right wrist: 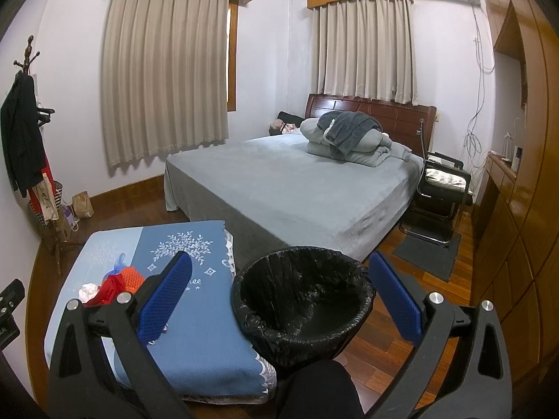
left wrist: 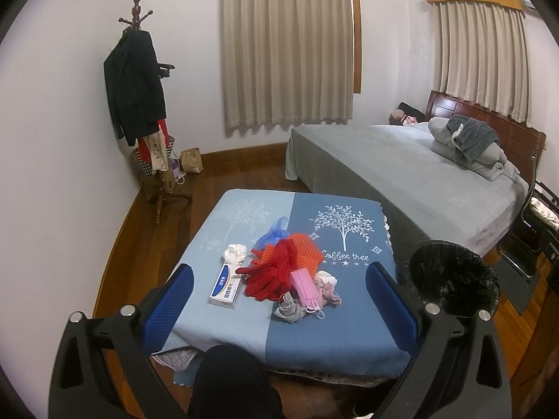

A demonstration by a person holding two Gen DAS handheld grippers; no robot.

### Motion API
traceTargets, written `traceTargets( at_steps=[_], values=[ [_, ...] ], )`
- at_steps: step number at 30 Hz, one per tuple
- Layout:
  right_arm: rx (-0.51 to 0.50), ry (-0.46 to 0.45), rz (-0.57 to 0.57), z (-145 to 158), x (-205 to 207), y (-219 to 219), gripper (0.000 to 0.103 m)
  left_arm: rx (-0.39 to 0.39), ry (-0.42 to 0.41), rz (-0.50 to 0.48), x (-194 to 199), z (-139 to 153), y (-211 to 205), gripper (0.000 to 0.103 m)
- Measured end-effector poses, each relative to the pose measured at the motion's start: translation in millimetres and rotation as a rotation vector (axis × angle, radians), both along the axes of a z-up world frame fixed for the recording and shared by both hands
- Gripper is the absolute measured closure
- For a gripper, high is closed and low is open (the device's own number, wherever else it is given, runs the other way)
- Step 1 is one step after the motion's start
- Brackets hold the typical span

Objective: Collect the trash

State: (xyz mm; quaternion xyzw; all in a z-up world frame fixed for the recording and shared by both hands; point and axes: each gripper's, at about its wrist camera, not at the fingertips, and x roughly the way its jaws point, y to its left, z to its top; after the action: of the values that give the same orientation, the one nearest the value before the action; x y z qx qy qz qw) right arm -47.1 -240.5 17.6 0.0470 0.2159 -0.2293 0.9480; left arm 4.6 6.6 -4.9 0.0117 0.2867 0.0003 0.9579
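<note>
Trash pile (left wrist: 279, 272), centre of the blue-clothed surface (left wrist: 314, 335); all positions below are given relative to this pile. I judge every item light and soft except one. The red mesh netting (left wrist: 269, 276) on top should crush and snag, so I would pinch a bunched fold, not an edge. The pink face mask (left wrist: 303, 287) and the grey mask (left wrist: 288, 309) on its near side are limp; the pleated body offers better hold than the ear loops. The crumpled white tissue (left wrist: 234, 253) to its left compresses freely. The white carton (left wrist: 226, 287) at its near left is stiff; I would take it across the narrow faces. The blue plastic bag (left wrist: 274, 235) behind looks slippery. The black-lined bin (right wrist: 302, 300) stands to the right, off the surface, on the floor. Left tool (left wrist: 279, 300) hovers before the pile, spread wide, empty. Right tool (right wrist: 279, 289) spread wide over the bin, empty.
</note>
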Motion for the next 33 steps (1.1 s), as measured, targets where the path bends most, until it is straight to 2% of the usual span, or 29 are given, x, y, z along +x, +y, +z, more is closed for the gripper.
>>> traceTargets(
  at_steps=[28,33],
  values=[
    [0.0,0.005,0.002,-2,2,1,0.005,0.002,0.003,0.0,0,0,0,0.006],
    [0.004,0.026,0.03,-13,4,8,0.005,0.006,0.029,0.007,4,-12,9,0.006]
  ],
)
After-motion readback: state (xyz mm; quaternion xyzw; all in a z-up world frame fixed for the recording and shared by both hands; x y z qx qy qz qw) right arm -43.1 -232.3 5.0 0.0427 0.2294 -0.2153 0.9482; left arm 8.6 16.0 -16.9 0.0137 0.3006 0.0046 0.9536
